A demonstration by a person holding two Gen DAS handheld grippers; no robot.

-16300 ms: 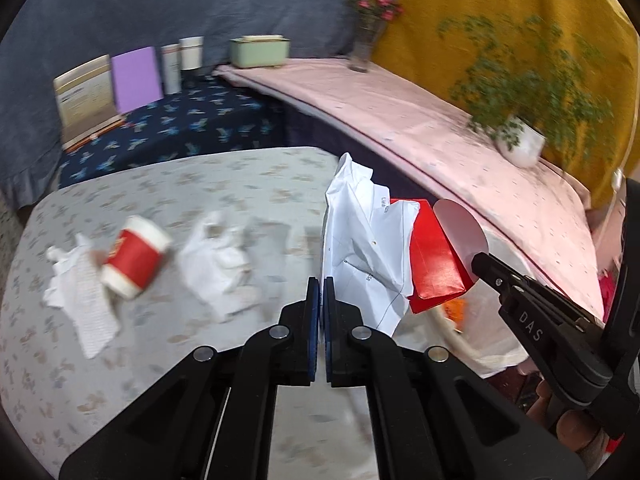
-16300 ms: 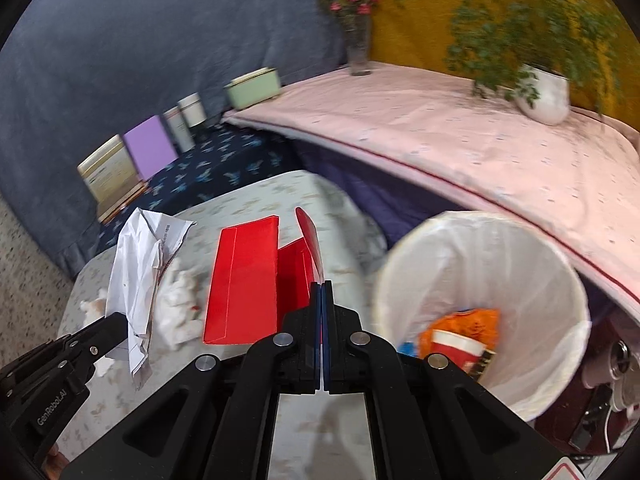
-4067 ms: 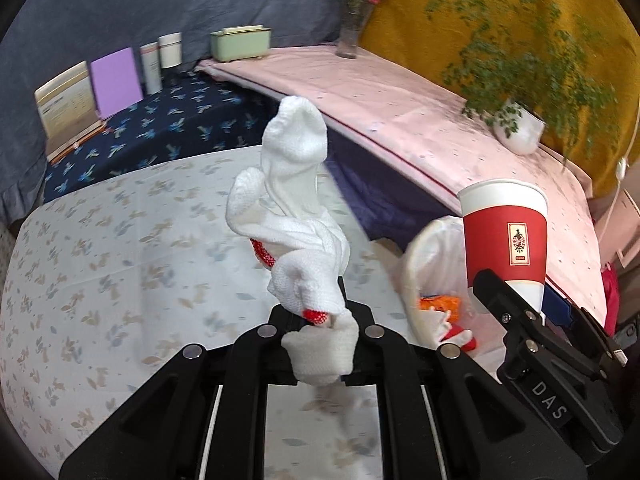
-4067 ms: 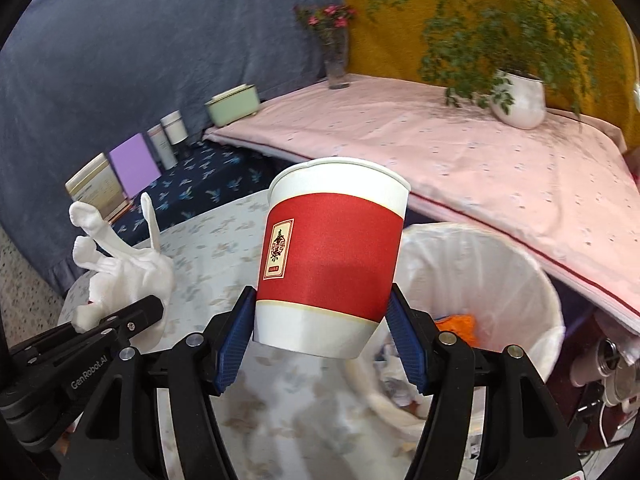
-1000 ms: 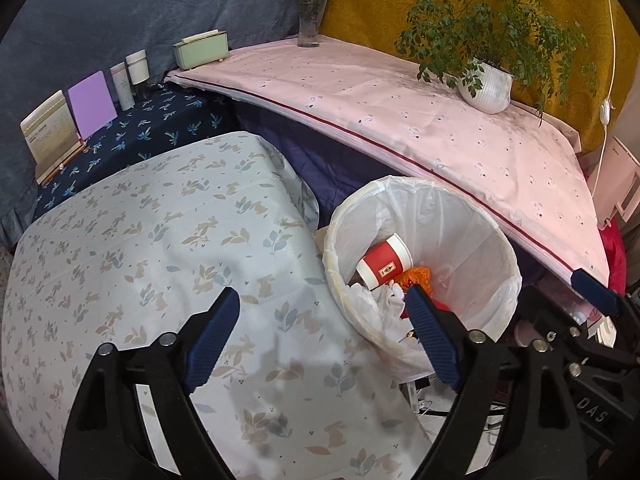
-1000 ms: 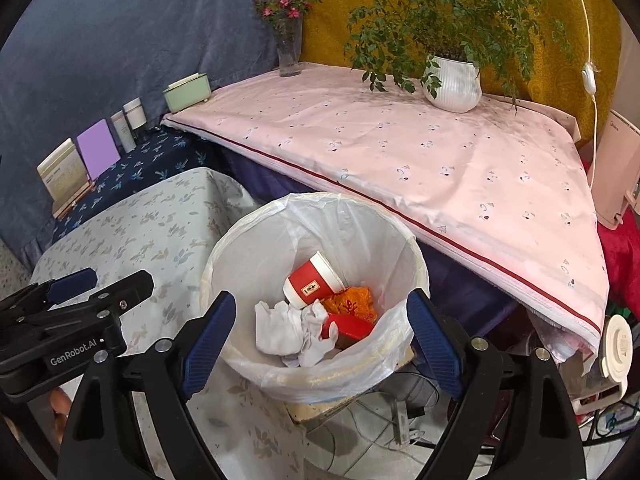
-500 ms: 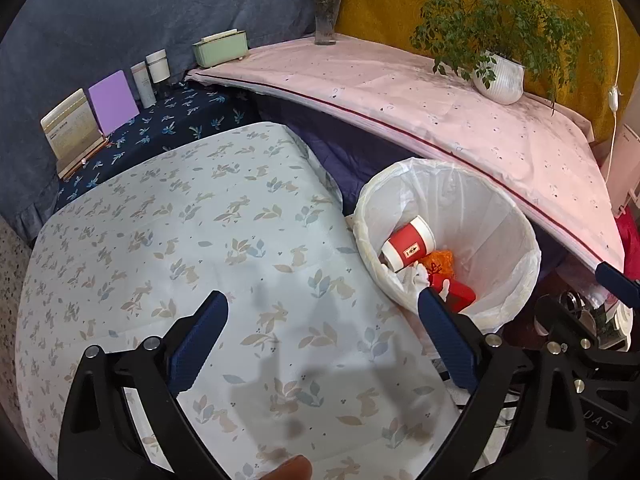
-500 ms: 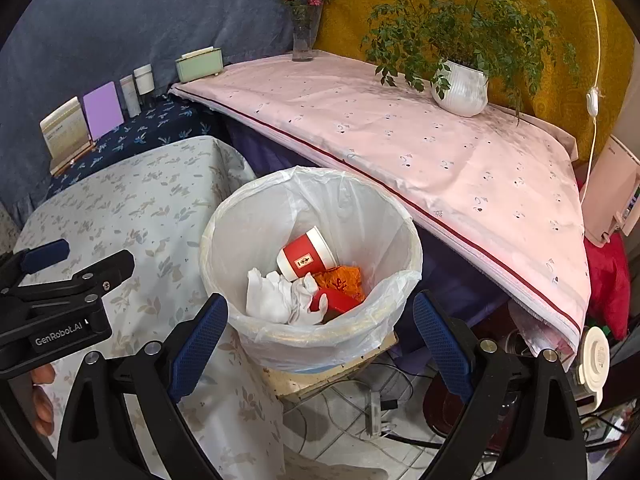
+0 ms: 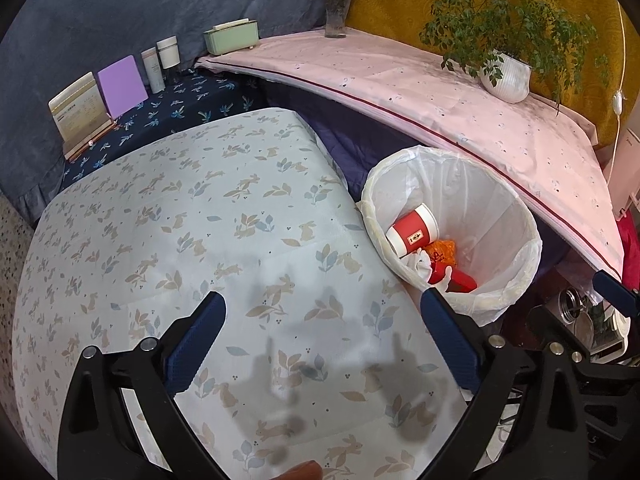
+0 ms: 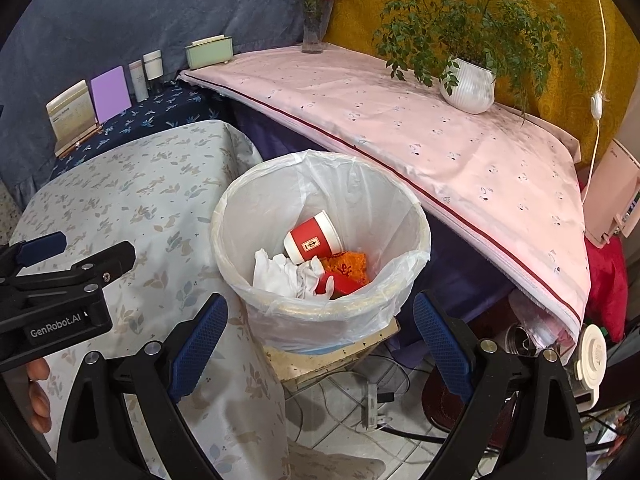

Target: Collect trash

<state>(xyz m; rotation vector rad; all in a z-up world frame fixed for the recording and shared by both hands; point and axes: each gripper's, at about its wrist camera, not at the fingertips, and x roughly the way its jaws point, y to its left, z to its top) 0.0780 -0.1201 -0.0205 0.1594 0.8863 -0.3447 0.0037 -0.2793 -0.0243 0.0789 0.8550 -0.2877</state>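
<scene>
We hold the left gripper (image 9: 322,332) and the right gripper (image 10: 320,336) spread wide and empty, since the red paper cup (image 10: 313,242) and crumpled tissues (image 10: 286,274) lie inside the lined waste bin (image 10: 416,258) beside the rabbit-print tablecloth (image 9: 168,216), which looks bare.

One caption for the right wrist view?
Open right gripper above bin holding cup, tissues.

bench (image 9: 168,208): pale cloth printed with leaves and rabbits, only shadows on it
pink shelf (image 10: 400,120): potted plant (image 10: 468,84), flower vase (image 10: 312,32)
floor (image 10: 340,412): tiled, cables (image 10: 384,384)
</scene>
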